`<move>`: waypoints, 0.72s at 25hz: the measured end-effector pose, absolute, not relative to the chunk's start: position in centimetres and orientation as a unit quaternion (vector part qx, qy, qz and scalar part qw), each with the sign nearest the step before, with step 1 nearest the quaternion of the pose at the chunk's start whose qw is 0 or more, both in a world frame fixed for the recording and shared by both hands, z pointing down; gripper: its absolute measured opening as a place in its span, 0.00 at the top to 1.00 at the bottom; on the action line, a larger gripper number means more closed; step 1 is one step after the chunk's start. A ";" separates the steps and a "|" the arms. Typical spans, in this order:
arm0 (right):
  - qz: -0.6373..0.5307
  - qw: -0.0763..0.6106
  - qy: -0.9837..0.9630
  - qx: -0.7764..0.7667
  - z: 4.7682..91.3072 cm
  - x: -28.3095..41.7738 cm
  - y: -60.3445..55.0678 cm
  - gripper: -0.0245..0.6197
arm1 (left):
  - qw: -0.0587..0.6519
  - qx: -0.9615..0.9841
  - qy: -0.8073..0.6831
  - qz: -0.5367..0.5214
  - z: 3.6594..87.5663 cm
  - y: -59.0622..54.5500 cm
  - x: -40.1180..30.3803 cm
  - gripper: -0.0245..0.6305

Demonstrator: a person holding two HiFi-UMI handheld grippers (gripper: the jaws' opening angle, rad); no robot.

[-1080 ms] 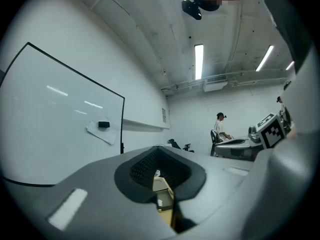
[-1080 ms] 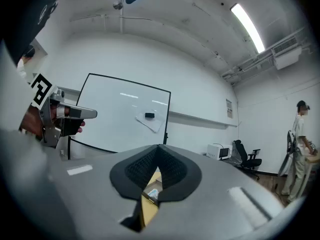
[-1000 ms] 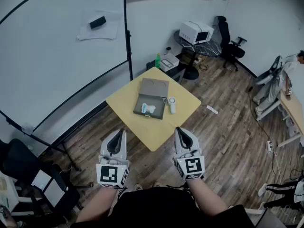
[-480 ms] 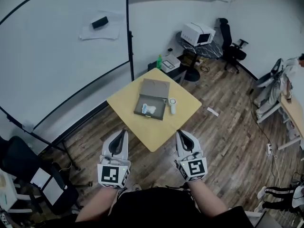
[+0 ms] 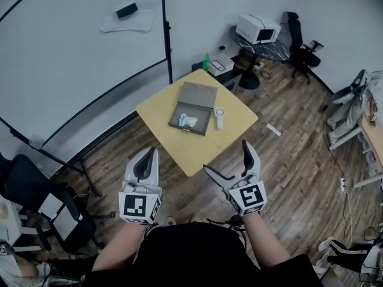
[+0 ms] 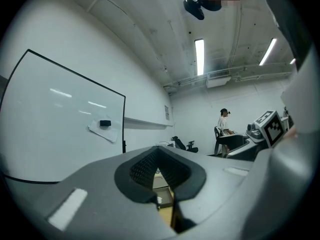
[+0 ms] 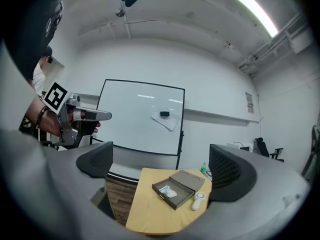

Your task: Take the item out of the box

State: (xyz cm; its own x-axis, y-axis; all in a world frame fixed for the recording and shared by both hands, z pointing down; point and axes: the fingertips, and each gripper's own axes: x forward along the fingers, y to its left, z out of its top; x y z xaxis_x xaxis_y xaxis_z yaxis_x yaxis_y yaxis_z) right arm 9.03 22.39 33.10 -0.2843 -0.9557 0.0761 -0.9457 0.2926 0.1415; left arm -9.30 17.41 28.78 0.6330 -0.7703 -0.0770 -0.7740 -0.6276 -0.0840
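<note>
A small yellow table [image 5: 179, 151] stands ahead of me on the wood floor. On it lies an open brown box [image 5: 192, 109] with a white and blue item [image 5: 187, 121] inside. The right gripper view shows the same box [image 7: 178, 188] and item [image 7: 170, 191]. My left gripper [image 5: 149, 155] is held short of the table's near corner, its jaws together and empty. To its right my right gripper [image 5: 227, 158] also stays off the table. Its jaws have just been opening and stand wide with nothing between them [image 7: 162, 166].
A white handheld object [image 5: 219, 118] lies on the table right of the box. A large whiteboard [image 5: 78, 70] stands behind the table at the left. A green bottle [image 5: 206, 61], a microwave [image 5: 258, 28] and an office chair [image 5: 302, 46] are at the back. A black chair [image 5: 27, 202] is near left.
The right gripper's jaws have gone from shut to wide open, with nothing in them. The left gripper stays shut and has hardly shifted.
</note>
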 end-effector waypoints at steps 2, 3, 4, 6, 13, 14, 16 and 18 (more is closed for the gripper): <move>-0.037 0.075 -0.807 0.585 33.6 9.3 22.6 0.04 | 0.057 -0.899 0.434 0.010 29.2 17.9 -8.8 0.96; -0.039 0.075 -0.810 0.581 33.7 9.5 22.5 0.04 | 0.059 -0.898 0.436 0.008 29.4 17.9 -8.4 0.96; -0.038 0.076 -0.812 0.578 33.9 9.8 22.3 0.04 | 0.061 -0.897 0.438 0.005 29.5 17.9 -8.1 0.96; -0.035 0.076 -0.817 0.571 34.3 10.1 21.9 0.04 | 0.064 -0.895 0.441 -0.001 29.7 17.8 -7.6 0.96; -0.036 0.070 -0.825 0.559 35.2 10.4 17.8 0.04 | 0.064 -0.891 0.449 -0.012 30.9 14.4 -7.8 0.96; -0.036 0.071 -0.825 0.559 35.5 10.5 16.9 0.04 | 0.060 -0.892 0.449 -0.014 31.3 13.6 -7.8 0.96; -0.031 0.083 -0.823 0.561 36.2 10.6 15.0 0.04 | 0.050 -0.893 0.446 -0.016 32.3 11.6 -7.7 0.96; -0.030 0.096 -0.821 0.562 36.8 10.7 12.8 0.04 | 0.039 -0.895 0.444 -0.016 33.1 8.9 -7.6 0.96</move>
State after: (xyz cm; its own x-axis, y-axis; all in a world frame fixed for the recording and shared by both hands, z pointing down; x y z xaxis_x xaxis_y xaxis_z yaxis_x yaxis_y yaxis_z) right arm 10.73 12.76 36.83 -0.3501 -0.9284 0.1246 -0.9170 0.3668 0.1567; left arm -7.57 8.92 33.13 0.6054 -0.7959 -0.0065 -0.7934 -0.6028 -0.0845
